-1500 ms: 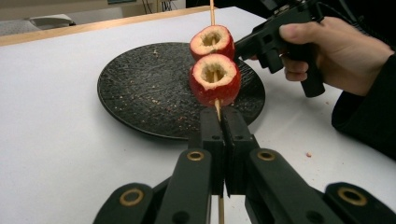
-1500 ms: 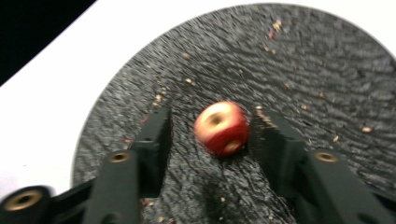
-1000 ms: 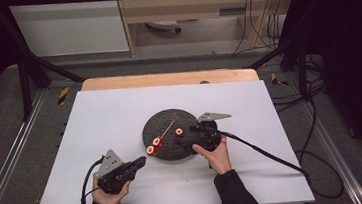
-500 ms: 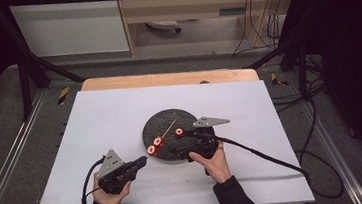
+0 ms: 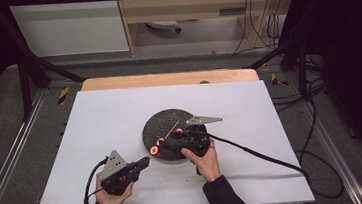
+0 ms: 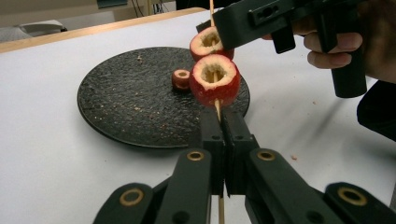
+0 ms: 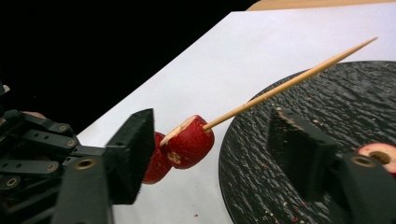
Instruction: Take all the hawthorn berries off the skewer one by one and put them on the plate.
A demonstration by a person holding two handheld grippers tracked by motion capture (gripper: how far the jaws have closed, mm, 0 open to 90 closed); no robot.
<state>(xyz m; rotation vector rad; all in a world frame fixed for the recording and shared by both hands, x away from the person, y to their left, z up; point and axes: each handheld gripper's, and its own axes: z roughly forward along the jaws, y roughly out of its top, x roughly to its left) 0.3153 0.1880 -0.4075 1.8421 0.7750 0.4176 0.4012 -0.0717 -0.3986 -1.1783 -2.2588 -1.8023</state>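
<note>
Tongs (image 5: 147, 161) hover over white table (image 5: 96, 125).

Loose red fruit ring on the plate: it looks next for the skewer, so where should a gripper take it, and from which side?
Take the loose fruit ring by its rounded red outer wall, one jaw on each side, coming down from above. It lies flat on the black plate with its cored hole facing up, so this grip probably leaves the hole free for the skewer.
</note>
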